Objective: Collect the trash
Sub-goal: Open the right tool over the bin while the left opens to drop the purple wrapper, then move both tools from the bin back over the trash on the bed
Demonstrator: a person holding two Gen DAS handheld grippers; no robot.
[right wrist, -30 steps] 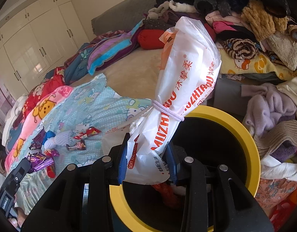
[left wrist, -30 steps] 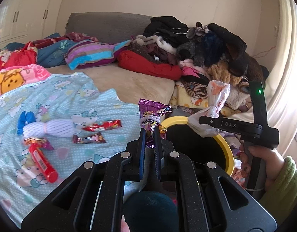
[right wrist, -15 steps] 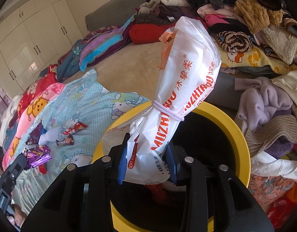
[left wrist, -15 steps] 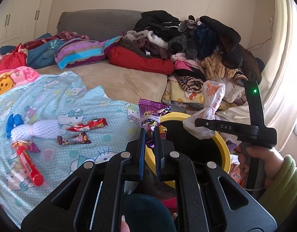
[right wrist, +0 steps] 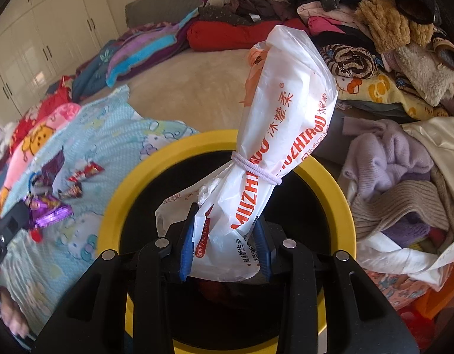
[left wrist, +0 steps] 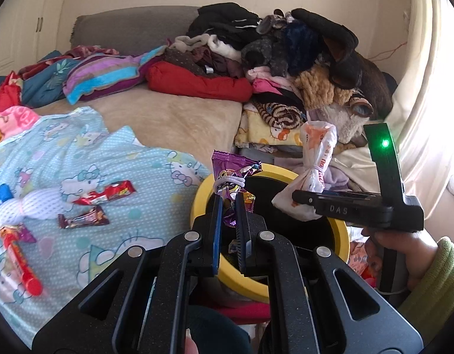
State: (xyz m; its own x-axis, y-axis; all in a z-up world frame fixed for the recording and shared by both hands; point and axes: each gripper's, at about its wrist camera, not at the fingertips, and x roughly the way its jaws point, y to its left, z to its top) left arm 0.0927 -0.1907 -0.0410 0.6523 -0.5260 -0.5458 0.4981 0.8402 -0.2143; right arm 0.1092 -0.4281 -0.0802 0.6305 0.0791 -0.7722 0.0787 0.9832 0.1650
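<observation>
My left gripper [left wrist: 229,205] is shut on a purple snack wrapper [left wrist: 231,177] tied with a white band, held over the near rim of the yellow-rimmed black bin [left wrist: 203,197]. My right gripper [right wrist: 225,221] is shut on a white plastic bag with orange print [right wrist: 283,112], tied with a white band, held over the bin's opening [right wrist: 132,174]. The right gripper with its bag [left wrist: 315,159] shows in the left wrist view above the bin. Loose wrappers lie on the blue Hello Kitty blanket: two red bar wrappers [left wrist: 107,193], a white mesh bundle [left wrist: 35,203], a red tube [left wrist: 20,262].
The bin stands beside the bed [left wrist: 174,118]. A heap of clothes and plush items [left wrist: 286,53] fills the back right. More clothes [right wrist: 398,177] lie right of the bin. White wardrobes [right wrist: 50,38] stand far left.
Both grippers have moved closer over the bin with their loads. The left gripper has shifted right, from above the blanket edge to above the bin's rim. Both grips are unchanged.
</observation>
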